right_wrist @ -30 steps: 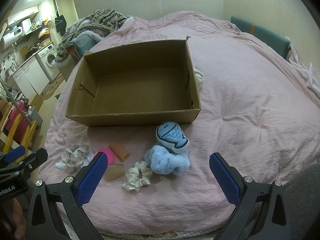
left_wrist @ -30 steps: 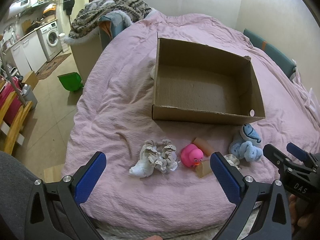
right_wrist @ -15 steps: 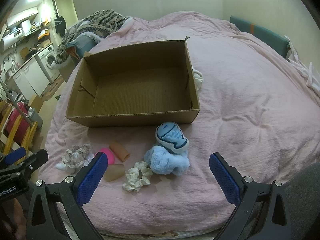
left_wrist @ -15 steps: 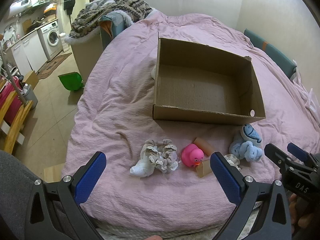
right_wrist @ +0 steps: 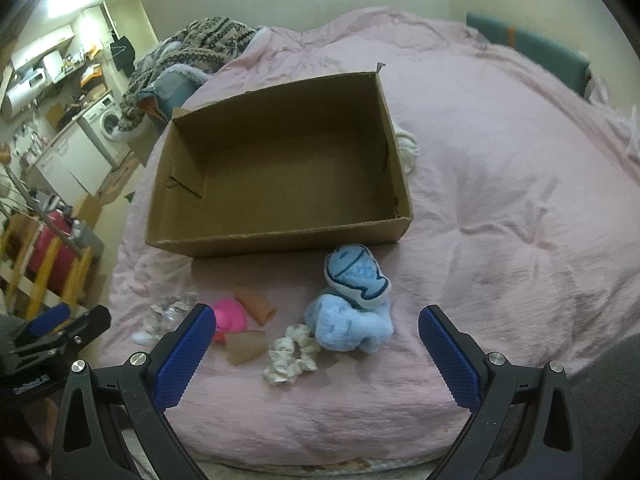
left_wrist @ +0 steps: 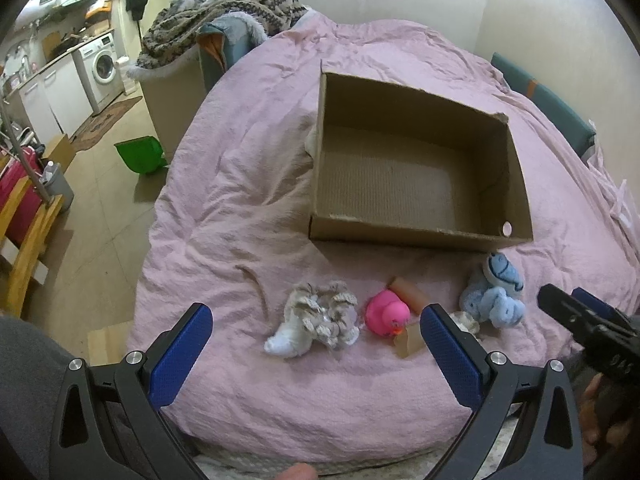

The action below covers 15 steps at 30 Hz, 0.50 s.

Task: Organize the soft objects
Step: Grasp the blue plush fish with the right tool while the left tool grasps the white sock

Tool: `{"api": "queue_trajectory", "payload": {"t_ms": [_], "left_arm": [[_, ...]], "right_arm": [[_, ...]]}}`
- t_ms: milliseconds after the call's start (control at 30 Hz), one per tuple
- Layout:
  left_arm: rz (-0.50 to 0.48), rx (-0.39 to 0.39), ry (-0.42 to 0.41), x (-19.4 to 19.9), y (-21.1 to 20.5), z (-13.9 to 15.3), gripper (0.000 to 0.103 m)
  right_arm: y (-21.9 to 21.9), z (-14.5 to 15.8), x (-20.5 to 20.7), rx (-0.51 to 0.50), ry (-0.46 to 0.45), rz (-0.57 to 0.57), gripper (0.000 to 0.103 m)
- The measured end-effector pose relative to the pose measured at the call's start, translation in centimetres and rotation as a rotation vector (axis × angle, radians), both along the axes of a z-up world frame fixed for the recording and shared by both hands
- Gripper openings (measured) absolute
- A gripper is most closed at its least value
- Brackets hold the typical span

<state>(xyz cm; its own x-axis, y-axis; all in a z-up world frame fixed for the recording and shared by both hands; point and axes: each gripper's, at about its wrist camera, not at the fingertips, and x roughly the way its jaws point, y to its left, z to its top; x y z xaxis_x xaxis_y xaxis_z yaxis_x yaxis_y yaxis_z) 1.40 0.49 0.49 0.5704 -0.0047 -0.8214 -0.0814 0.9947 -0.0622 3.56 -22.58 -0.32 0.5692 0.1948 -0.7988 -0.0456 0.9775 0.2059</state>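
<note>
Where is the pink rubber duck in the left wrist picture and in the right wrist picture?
Left wrist view: the pink rubber duck lies low, right of centre, beside the frilly cloth bundle.
Right wrist view: the duck lies low and left, partly hidden by the near blue finger.
Shared landmark: the cardboard box lies behind it in both.

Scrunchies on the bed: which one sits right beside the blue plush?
The cream scrunchie, touching the blue plush at its left front. The grey lace scrunchie lies at the far left, beyond the pink duck.
</note>
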Motion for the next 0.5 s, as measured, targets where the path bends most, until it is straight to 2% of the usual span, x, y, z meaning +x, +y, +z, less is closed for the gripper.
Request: {"api": "queue_trajectory", "payload": {"t_ms": [167,300,500], "left_arm": [[0.02,-0.014,0.029,1.7,1.0,0.6,0.103],[0.017,0.021,0.11,3.7,1.3,0.0,0.103],[0.018,0.042,0.19,5.8,2.3,-1.7,0.103]], "right_arm": [[-1.3,0.3,2.1,0.047,0.067,0.008,0.103],[-2.3,-0.7,3.9,0.146,0.169,0.028,0.103],[-2.8,-2.5,5.6,0.152,0.24,0.043,0.103]]}}
